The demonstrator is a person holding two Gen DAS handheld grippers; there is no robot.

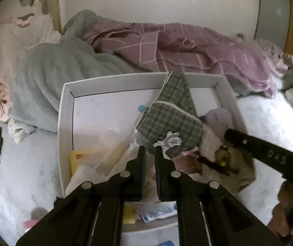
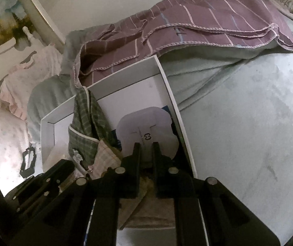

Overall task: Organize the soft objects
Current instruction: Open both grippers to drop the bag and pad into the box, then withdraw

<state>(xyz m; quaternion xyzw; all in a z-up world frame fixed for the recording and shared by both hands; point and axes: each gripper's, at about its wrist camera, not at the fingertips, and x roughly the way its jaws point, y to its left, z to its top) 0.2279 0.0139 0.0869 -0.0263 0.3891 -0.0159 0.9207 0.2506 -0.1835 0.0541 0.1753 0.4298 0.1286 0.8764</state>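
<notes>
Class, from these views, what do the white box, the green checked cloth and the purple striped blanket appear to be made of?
White shallow box: probably matte cardboard, given its thin, stiff, folded walls. Green checked cloth: woven fabric, limp, with pale piping. Purple striped blanket: soft woven textile with stitched edges.

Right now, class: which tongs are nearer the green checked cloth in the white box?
Left. The left tongs sit right at the green checked cloth's near edge by its cartoon patch; the right tongs hover further right, over the lavender pouch.

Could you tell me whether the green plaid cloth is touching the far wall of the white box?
Touching. In the left wrist view the green plaid cloth drapes up and over the far rim of the white box; the right wrist view shows the same overlap.
</notes>
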